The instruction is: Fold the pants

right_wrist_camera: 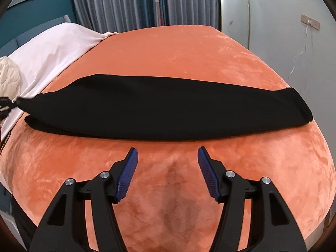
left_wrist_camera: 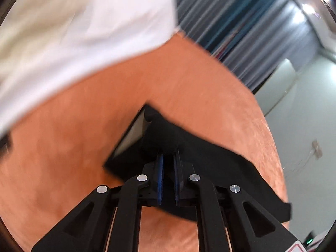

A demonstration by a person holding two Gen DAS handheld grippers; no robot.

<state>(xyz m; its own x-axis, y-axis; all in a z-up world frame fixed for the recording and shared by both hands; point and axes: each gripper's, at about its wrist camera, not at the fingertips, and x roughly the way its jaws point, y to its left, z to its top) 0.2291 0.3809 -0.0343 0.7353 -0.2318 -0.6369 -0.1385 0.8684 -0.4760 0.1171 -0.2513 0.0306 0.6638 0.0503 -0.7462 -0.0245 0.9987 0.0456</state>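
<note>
Black pants (right_wrist_camera: 147, 113) lie folded lengthwise in a long band across the orange blanket (right_wrist_camera: 178, 63). My left gripper (left_wrist_camera: 168, 155) is shut on one end of them, and the black cloth (left_wrist_camera: 210, 159) bunches at its blue pads and trails off to the right. In the right wrist view that same gripper (right_wrist_camera: 7, 105) appears at the left edge, pinching the pants' left tip slightly off the bed. My right gripper (right_wrist_camera: 168, 151) hovers open over bare blanket, just short of the pants' near edge, with nothing between its fingers.
A white sheet (right_wrist_camera: 52, 50) and a quilted cream cover (right_wrist_camera: 8, 73) lie at the bed's left end. Grey curtains (right_wrist_camera: 126, 4) hang behind the bed. A white wall with a socket and dangling cable (right_wrist_camera: 308, 22) stands to the right.
</note>
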